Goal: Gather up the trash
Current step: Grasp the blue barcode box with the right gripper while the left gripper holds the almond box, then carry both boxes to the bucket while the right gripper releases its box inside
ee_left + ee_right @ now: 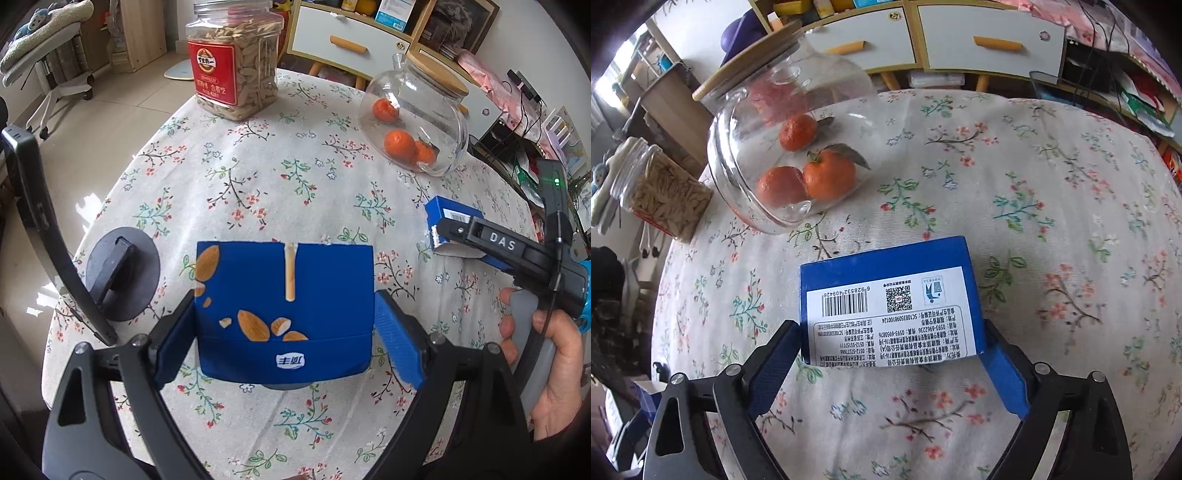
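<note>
My left gripper (284, 332) is shut on a blue snack box with almond pictures (284, 291), its blue pads pressing both sides, above the floral tablecloth (258, 177). My right gripper (892, 354) is shut on a second blue box with a white barcode label (890, 302), held just above the cloth. In the left wrist view the right gripper (443, 230) shows at the right edge with that blue box (443, 214) in its fingers and a hand behind it.
A glass jar with a wooden lid (417, 114) holding three tangerines lies tilted at the back right, also in the right wrist view (783, 147). A plastic jar of seeds (232, 62) stands at the back. A black round stand (122, 273) sits at the table's left edge.
</note>
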`<state>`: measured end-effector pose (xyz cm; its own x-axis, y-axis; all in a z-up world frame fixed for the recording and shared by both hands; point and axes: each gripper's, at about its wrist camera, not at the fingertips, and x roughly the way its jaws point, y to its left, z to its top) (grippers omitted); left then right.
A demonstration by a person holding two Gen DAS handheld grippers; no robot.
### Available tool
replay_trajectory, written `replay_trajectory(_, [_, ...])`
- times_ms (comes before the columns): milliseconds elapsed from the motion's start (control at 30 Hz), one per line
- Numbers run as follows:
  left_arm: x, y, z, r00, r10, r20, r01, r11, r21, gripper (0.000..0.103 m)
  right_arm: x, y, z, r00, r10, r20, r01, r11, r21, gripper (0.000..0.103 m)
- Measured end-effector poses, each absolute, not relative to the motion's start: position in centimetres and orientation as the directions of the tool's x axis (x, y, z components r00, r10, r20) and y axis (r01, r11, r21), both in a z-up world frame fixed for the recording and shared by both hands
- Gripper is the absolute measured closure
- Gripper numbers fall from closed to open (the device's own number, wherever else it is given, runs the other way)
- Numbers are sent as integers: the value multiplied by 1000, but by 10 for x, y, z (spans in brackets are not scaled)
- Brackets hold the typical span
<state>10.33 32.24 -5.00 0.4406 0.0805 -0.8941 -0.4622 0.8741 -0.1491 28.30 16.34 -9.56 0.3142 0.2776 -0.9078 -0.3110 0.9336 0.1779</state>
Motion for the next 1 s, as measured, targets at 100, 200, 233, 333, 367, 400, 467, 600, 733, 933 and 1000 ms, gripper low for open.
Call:
replay_trajectory(100, [105, 318, -49, 443, 78, -893, -456, 877, -150, 12, 272, 148, -85, 324, 276, -905, -331, 929, 165, 9])
replay_trajectory(200, [107, 310, -46, 455, 66, -888, -439, 884, -160, 12, 261, 124, -74, 326, 268, -907, -322, 933, 160, 9])
replay_trajectory(233, [108, 306, -46, 457, 66, -887, -433, 888, -157, 12, 257, 113, -71, 324, 272, -906, -317, 934, 167, 9])
replay_trajectory(333, [109, 294, -46, 457, 58, -888, -416, 896, -156, 12, 249, 82, -61, 333, 264, -905, -300, 940, 164, 9])
replay_trajectory(367, [110, 287, -46, 457, 53, -888, -407, 900, -156, 12, 245, 74, -58, 336, 263, -904, -295, 941, 164, 9])
replay_trajectory(400, [110, 282, -45, 457, 51, -888, -399, 904, -154, 12, 242, 63, -55, 340, 262, -903, -289, 943, 165, 9])
replay_trajectory(467, [112, 271, -44, 458, 49, -887, -380, 914, -146, 12, 235, 42, -48, 348, 259, -901, -281, 946, 163, 9])
replay_trajectory(600, [116, 248, -44, 459, 48, -887, -341, 931, -127, 12, 220, -3, -37, 370, 238, -898, -259, 955, 146, 9])
replay_trajectory(733, [119, 221, -41, 469, 17, -883, -286, 949, -133, 12, 210, -54, -26, 395, 221, -892, -217, 966, 143, 9])
replay_trajectory(933, [125, 182, -39, 476, 19, -879, -223, 970, -100, 12, 195, -129, -19, 422, 189, -887, -130, 981, 147, 9])
replay_trajectory(1000, [127, 169, -37, 481, 20, -877, -201, 976, -88, 12, 191, -152, -18, 430, 183, -884, -98, 983, 156, 9])
